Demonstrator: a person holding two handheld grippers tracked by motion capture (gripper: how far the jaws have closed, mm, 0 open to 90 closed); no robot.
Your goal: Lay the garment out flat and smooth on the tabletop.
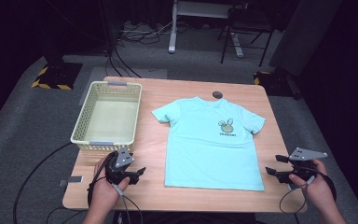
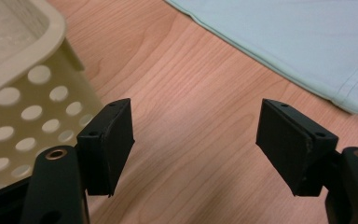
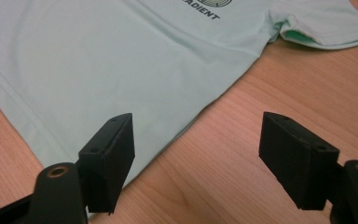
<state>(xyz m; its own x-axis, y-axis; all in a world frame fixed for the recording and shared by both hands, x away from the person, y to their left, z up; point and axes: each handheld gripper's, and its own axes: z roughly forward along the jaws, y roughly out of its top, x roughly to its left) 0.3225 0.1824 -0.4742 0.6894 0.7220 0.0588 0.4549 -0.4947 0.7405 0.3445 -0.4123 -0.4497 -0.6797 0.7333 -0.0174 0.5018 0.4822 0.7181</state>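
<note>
Shirt point(image 1: 213, 142) flat on the table point(image 1: 158, 88), front up, collar at the far edge, hem toward the person. Small rabbit print on the chest with dark lettering under it.

Left gripper point(image 1: 137, 173): near the table's front edge, just left of the shirt's near-left hem corner, not touching it. Jaws wide apart, nothing between them. In the left gripper view the gripper point(image 2: 196, 140) looks at bare wood; the shirt point(image 2: 284, 42) hem runs across the upper right, beyond the jaws, and the basket point(image 2: 23, 93) wall sits close on the left.

Right gripper point(image 1: 271, 165): at the front right of the table, just off the shirt's right side near the hem corner. Jaws wide apart, holding nothing. In the right gripper view the gripper point(image 3: 196, 140) has its left jaw over the shirt point(image 3: 121, 60) edge and its right jaw over bare wood; side seam runs diagonally between them. Can't tell if the left jaw touches the cloth. A sleeve point(image 3: 317, 28) lies at the top right.

Basket point(image 1: 108, 116) on the left half of the table, well clear of the shirt, just beyond the left gripper. Small dark disc point(image 1: 217, 94) on the table just beyond the collar.
</note>
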